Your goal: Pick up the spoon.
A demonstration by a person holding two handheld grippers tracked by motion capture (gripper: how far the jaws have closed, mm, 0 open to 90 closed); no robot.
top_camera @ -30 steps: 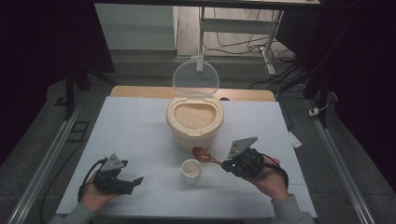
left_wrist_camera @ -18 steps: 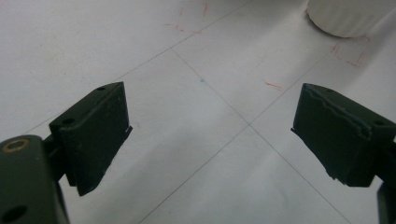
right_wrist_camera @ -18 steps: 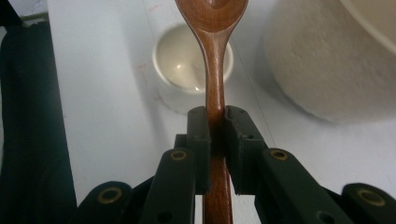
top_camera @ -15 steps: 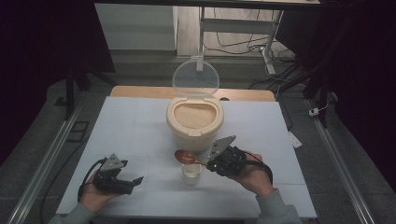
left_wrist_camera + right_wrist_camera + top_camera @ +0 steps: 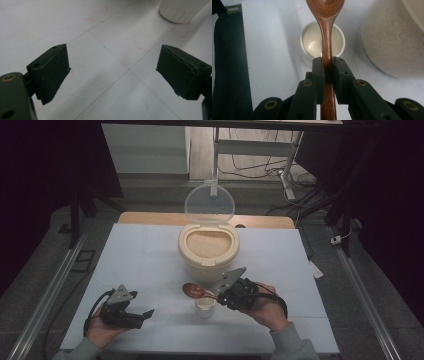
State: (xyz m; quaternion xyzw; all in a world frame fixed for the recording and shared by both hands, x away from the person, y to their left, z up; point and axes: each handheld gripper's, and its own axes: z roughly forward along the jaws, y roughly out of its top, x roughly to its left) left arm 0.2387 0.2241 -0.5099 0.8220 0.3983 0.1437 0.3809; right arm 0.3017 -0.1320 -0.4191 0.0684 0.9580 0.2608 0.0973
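Right gripper view: glossy brown wooden spoon (image 5: 325, 25), right tongs (image 5: 327, 72) clamped on handle; left tongs (image 5: 112, 75) wide open, empty.

A beige rice bin (image 5: 208, 251) stands mid-table, clear lid (image 5: 209, 203) raised; grain fills it.

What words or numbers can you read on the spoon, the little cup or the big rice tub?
There are none to read. The wooden spoon, the small white cup and the beige rice container carry no lettering. The white table has faint red marks and thin pencil lines, but they are scribbles, not letters or numbers.
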